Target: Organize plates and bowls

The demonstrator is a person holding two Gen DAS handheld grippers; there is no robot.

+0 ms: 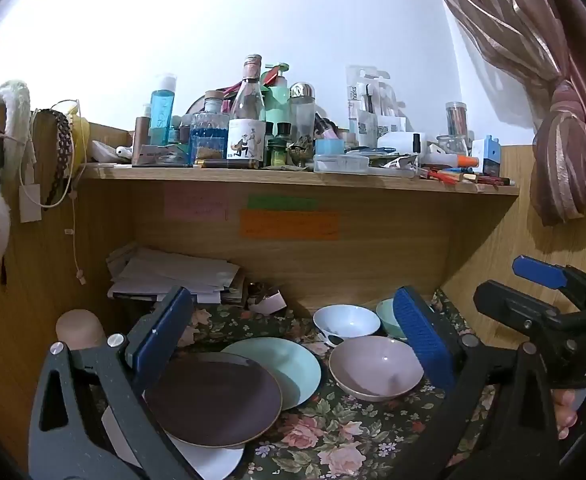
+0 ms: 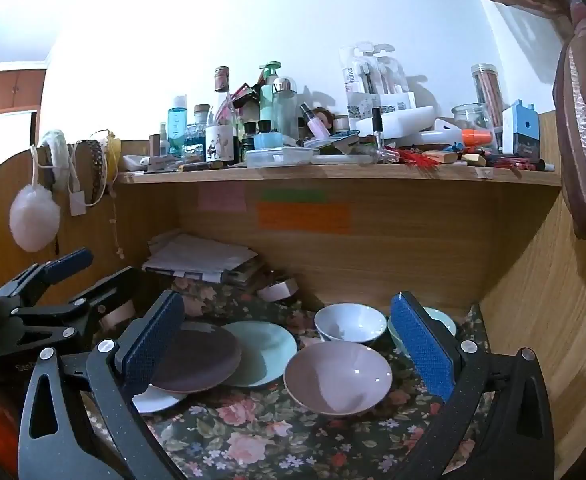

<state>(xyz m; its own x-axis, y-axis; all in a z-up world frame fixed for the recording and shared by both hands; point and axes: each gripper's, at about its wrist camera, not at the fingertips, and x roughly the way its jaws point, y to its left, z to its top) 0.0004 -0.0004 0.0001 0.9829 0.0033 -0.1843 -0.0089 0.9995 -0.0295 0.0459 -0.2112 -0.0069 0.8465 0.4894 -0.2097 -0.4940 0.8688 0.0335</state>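
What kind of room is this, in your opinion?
Probably a bedroom desk nook, not a kitchen: the wooden shelf is crowded with cosmetic bottles, sticky notes sit on the back panel, and a curtain hangs beside it.

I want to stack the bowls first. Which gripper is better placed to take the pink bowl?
Probably right: the right gripper is open, with the pink bowl centred between its fingers. The left gripper faces the plates.

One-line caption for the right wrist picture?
Open right tongs hover over pink bowl, brown plate, on floral cloth.
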